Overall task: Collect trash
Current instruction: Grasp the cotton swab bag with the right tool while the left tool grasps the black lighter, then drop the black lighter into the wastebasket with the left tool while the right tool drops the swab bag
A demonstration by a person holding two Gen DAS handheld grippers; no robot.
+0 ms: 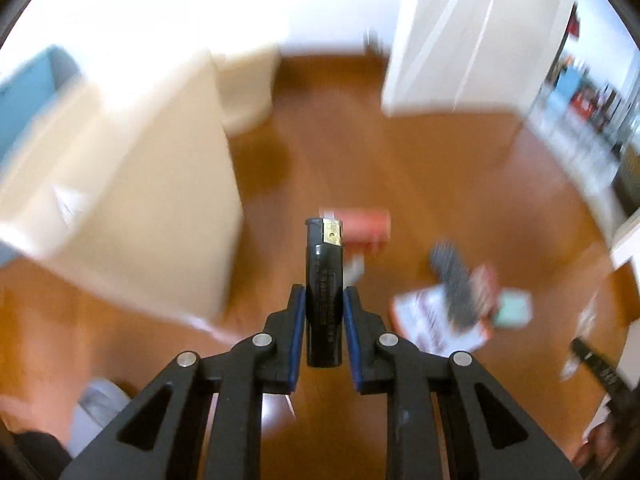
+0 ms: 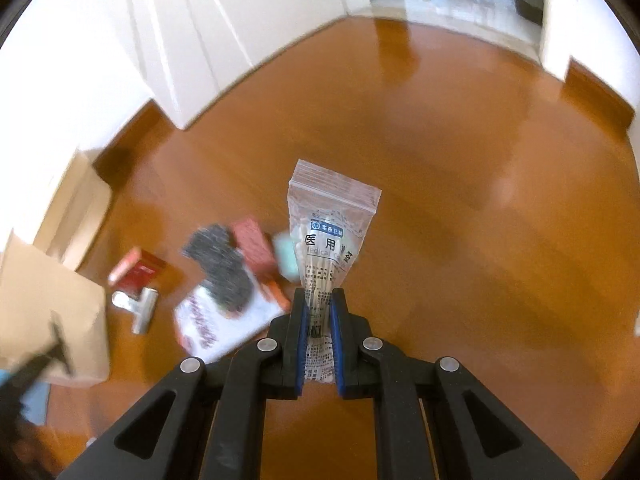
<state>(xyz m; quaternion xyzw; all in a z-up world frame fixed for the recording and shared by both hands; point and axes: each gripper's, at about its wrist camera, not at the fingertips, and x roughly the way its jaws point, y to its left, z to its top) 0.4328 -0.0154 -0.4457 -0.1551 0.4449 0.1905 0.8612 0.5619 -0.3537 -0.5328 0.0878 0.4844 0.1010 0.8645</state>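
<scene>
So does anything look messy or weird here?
Yes. A jumble lies on the wooden floor beside the cardboard box: a red packet, a metal clip and a dark scrubby thing sprawled across a white booklet. All are blurred.

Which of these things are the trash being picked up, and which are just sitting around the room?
Part of the job:
- black lighter, clamped in the left tool
- bag of cotton swabs, clamped in the right tool
- blurry litter on the floor: red box, white packet
- cardboard box, probably where trash goes

Just there:
- white door
- wooden floor
</scene>
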